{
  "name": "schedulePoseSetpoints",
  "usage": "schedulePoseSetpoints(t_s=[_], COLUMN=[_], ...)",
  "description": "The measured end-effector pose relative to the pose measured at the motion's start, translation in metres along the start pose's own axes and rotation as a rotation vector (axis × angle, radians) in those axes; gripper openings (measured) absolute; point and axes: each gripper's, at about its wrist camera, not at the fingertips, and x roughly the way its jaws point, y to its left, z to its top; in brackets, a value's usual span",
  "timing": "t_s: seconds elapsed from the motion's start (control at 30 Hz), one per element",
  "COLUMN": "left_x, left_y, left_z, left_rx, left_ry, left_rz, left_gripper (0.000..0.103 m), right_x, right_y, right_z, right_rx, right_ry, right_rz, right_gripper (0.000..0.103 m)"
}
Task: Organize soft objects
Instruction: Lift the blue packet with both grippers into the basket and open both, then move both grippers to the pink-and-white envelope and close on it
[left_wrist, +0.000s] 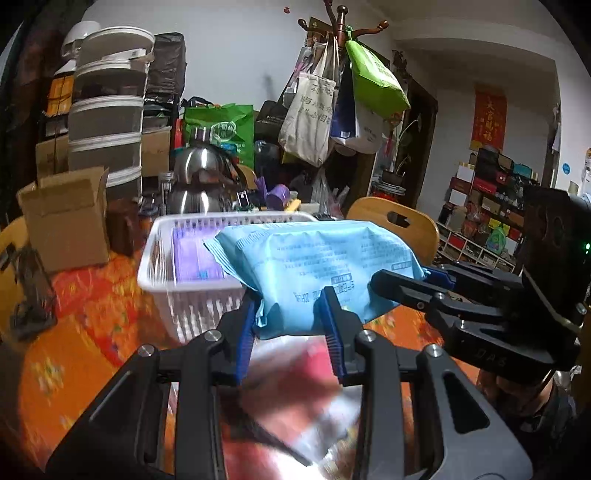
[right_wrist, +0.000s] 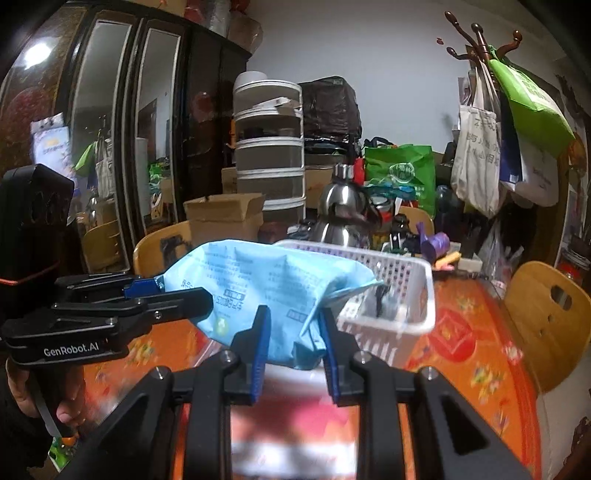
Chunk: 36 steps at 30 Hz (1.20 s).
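A soft light-blue pack hangs in the air between both grippers, just in front of the white slotted basket. My left gripper is shut on its near left end. My right gripper is shut on its other end. Each gripper shows in the other's view: the right gripper and the left gripper. A purple pack lies inside the basket. The basket stands on the orange tablecloth.
A blurred red and white pack lies below the grippers. A cardboard box and a steel kettle stand behind the basket. Wooden chairs flank the table. A coat rack with bags stands behind.
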Motion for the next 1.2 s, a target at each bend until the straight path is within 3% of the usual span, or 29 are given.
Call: schedulePoseSetpoints(t_s=[0.3, 0.53, 0.57, 0.67, 0.73, 0.83, 1.03, 1.13, 1.2], left_x=[0.094, 0.152, 0.157, 0.183, 0.191, 0.192, 0.166, 0.131, 0.11], left_y=[0.033, 0.056, 0.058, 0.066, 0.075, 0.088, 0.095, 0.078, 0.07], left_z=[0.079, 0.089, 0.088, 0.078, 0.066, 0.053, 0.023, 0.007, -0.003], left_rx=[-0.025, -0.047, -0.054, -0.049, -0.053, -0.085, -0.084, -0.036, -0.052], left_ry=[0.072, 0.124, 0.122, 0.186, 0.216, 0.241, 0.255, 0.233, 0.243], left_rz=[0.031, 0.069, 0.082, 0.156, 0.195, 0.198, 0.212, 0.239, 0.22], left_gripper=[0.031, 0.032, 0.037, 0.056, 0.058, 0.063, 0.065, 0.078, 0.079], right_x=[0.076, 0.12, 0.122, 0.142, 0.142, 0.133, 0.096, 0.073, 0.066], right_y=[-0.051, -0.068, -0.068, -0.069, -0.071, -0.075, -0.084, -0.083, -0.079], right_z=[0.051, 0.055, 0.055, 0.047, 0.038, 0.029, 0.006, -0.022, -0.04], right_rx=[0.058, 0.055, 0.056, 0.052, 0.059, 0.061, 0.12, 0.152, 0.158], right_ry=[0.036, 0.069, 0.071, 0.136, 0.154, 0.162, 0.154, 0.17, 0.2], right_rz=[0.007, -0.018, -0.023, -0.052, -0.088, -0.101, -0.088, -0.087, -0.088], right_gripper=[0.024, 0.026, 0.028, 0.051, 0.053, 0.068, 0.071, 0.078, 0.078])
